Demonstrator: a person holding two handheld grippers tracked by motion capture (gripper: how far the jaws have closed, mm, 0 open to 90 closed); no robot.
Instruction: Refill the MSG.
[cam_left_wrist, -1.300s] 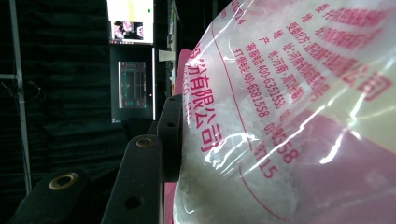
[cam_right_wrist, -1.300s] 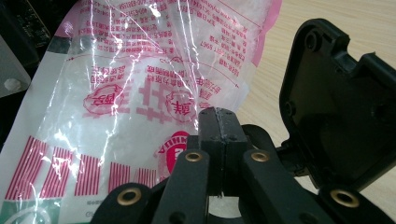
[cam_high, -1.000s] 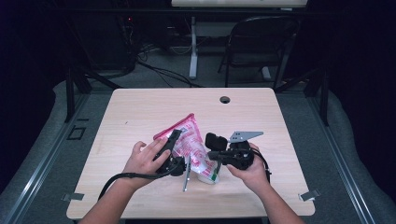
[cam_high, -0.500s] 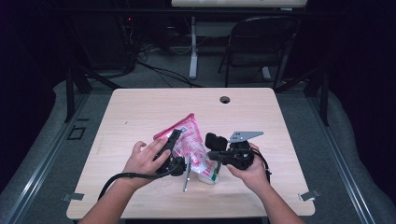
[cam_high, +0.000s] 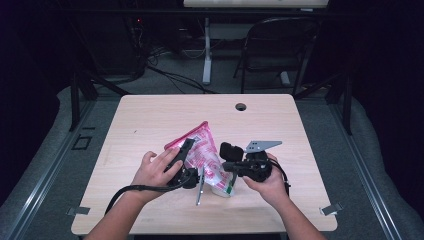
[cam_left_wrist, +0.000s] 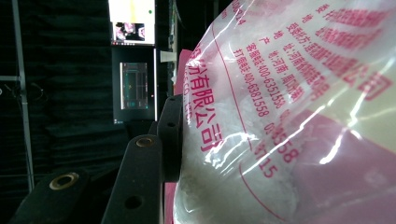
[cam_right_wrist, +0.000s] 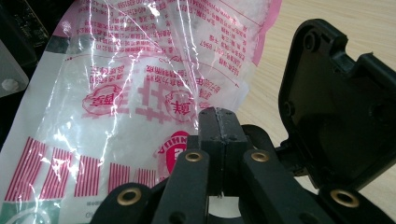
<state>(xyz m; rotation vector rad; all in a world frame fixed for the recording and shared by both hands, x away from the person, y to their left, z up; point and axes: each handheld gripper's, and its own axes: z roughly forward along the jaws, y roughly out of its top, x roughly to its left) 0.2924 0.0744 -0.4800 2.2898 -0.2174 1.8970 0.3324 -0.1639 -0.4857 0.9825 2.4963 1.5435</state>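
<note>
Between both hands, the pink bag (cam_high: 205, 160) sits clamped in the left gripper (cam_high: 186, 162), right gripper (cam_high: 231, 165) closed beside it.

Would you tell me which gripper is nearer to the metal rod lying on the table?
Left. The left gripper grips the bag just beside the rod, on its left; the right gripper sits farther off, on the rod's right.

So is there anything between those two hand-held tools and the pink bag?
Nothing visible. The left tool has its jaws around the pink bag, a jaw right against the plastic. The right tool, jaws closed together, sits at the bag's printed face with no object between.
</note>
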